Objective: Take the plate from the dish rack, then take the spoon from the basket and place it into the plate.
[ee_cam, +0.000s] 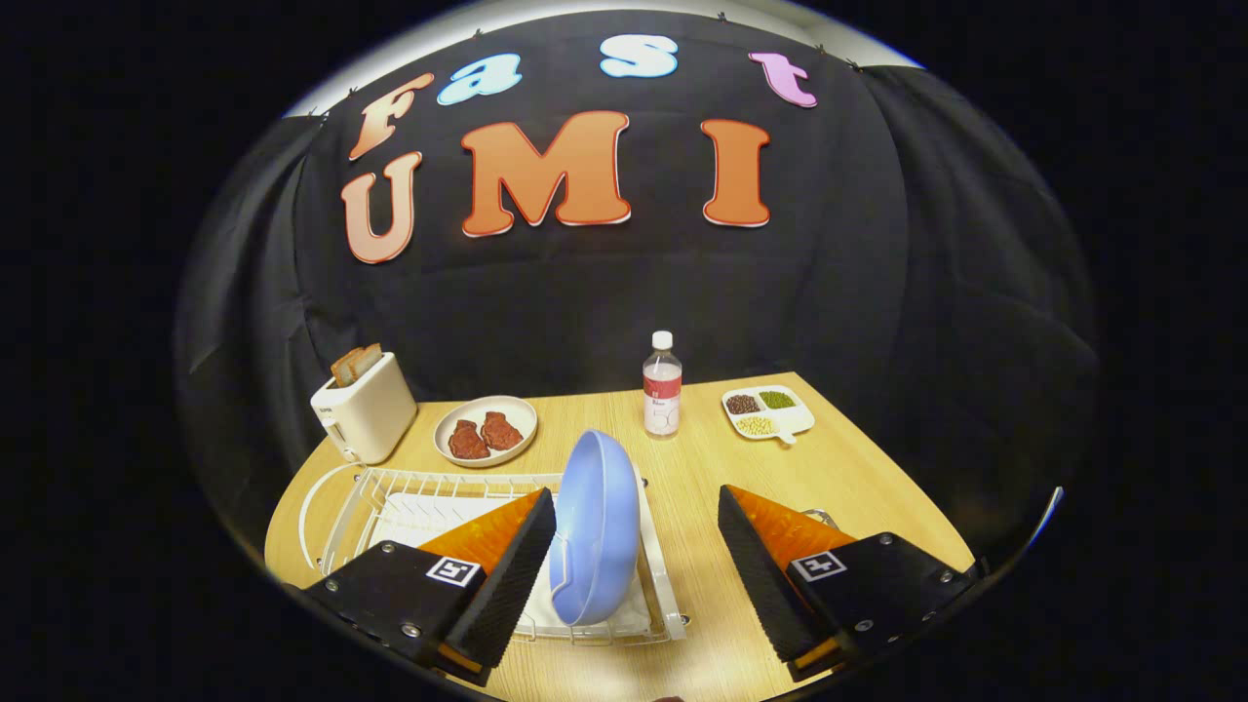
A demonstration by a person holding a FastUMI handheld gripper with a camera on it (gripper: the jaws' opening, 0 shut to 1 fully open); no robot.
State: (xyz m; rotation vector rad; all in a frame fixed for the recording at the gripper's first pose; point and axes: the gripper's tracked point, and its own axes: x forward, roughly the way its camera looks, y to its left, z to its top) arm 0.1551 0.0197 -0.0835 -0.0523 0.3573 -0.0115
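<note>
Setting: black cloth wall behind a pale wooden bench (702, 487). Item one: white wire dish rack (390, 507), lying ahead of my claw (637, 575) and mostly behind its left finger. Item two: blue plate (597, 526), standing on edge at the rack's right end, between the fingers and nearer the left one, apparently just touching it. Claw state: fingers spread wide, gripping nothing. Beyond the fingers: toaster (366, 409) with bread, a dish of meat (486, 431), a water bottle (662, 398), a divided tray of beans (767, 412). Handling note, my judgement: I should centre the claw on the plate's upper rim, close squarely across its thickness, then lift straight up so it clears the wires. Unclear: a wire piece behind the right finger might be the basket; I saw no spoon. The rack's near left corner was hidden.
</note>
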